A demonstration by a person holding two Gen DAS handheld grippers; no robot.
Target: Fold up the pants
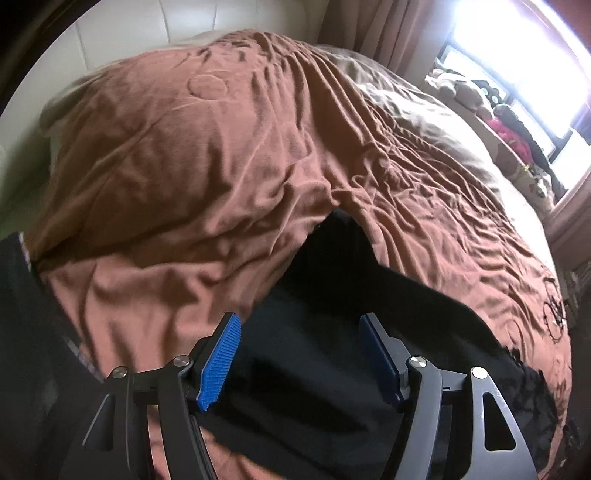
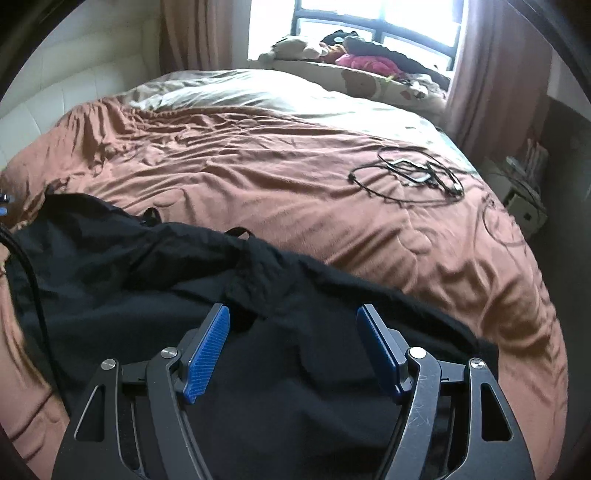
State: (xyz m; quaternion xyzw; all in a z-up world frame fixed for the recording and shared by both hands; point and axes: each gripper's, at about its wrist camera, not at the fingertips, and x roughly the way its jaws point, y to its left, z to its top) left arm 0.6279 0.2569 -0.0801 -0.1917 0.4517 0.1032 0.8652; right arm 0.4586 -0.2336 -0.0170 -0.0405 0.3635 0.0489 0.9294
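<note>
Black pants [image 1: 332,332] lie spread on a brown bedspread [image 1: 184,166], bunched and wrinkled. My left gripper [image 1: 301,354] hovers over them with its blue pads wide apart and nothing pinched between them. In the right wrist view the same pants [image 2: 147,266] stretch from the left across the foreground, with belt loops sticking up along the rumpled waistband. My right gripper [image 2: 293,350] stands open above the dark cloth, holding nothing. A sliver of the other gripper shows at the far left edge of the right wrist view.
A phone with tangled black cables [image 2: 410,173] lies on the bedspread [image 2: 295,166] to the right. Stuffed toys and clothes [image 2: 351,55] pile up on the window sill. Curtains [image 2: 491,74] hang beside the window. A white padded headboard [image 1: 129,33] stands behind the bed.
</note>
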